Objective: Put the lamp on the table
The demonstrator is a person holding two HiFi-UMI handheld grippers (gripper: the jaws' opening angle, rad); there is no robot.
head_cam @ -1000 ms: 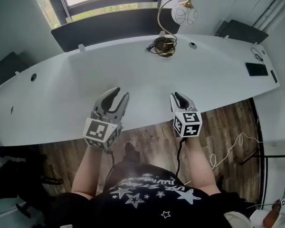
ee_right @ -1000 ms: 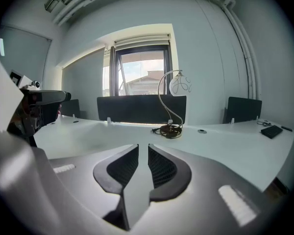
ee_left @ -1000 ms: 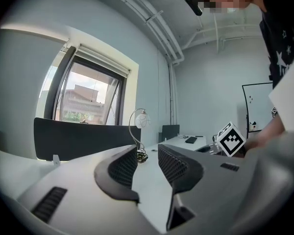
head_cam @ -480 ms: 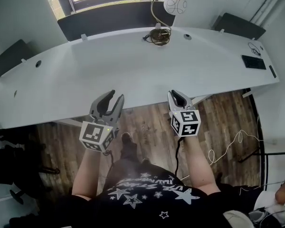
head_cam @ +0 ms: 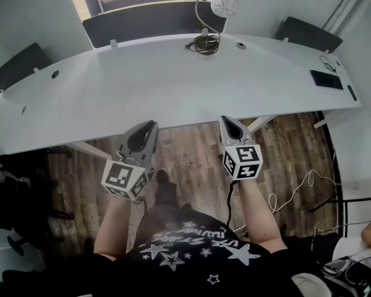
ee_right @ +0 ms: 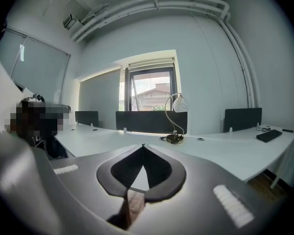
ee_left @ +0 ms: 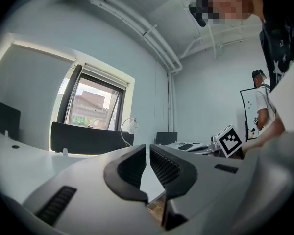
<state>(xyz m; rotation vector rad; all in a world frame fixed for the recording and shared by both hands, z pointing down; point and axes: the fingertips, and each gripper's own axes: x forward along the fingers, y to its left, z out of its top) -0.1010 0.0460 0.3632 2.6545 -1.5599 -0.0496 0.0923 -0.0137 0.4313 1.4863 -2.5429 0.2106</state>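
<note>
The lamp (head_cam: 205, 41), a curved brass stem with a white globe shade, stands on the far edge of the long white table (head_cam: 173, 85); it also shows in the right gripper view (ee_right: 175, 137) and, small, in the left gripper view (ee_left: 130, 127). Both grippers hang over the wooden floor, short of the table's near edge and far from the lamp. My left gripper (head_cam: 149, 125) (ee_left: 148, 147) is closing, a thin slit left between its jaws and nothing in it. My right gripper (head_cam: 227, 121) (ee_right: 143, 146) is shut and empty.
Dark partition screens (head_cam: 148, 20) line the table's back edge below a window. A black keyboard (head_cam: 326, 79) lies at the table's right end. Cables (head_cam: 297, 190) trail over the wooden floor (head_cam: 185, 153). A second person (ee_left: 261, 102) stands at the right of the left gripper view.
The view has backed away from the table; both grippers went from above its near edge to over the floor. The left jaws swung from wide apart to nearly together, and the right jaws closed.
</note>
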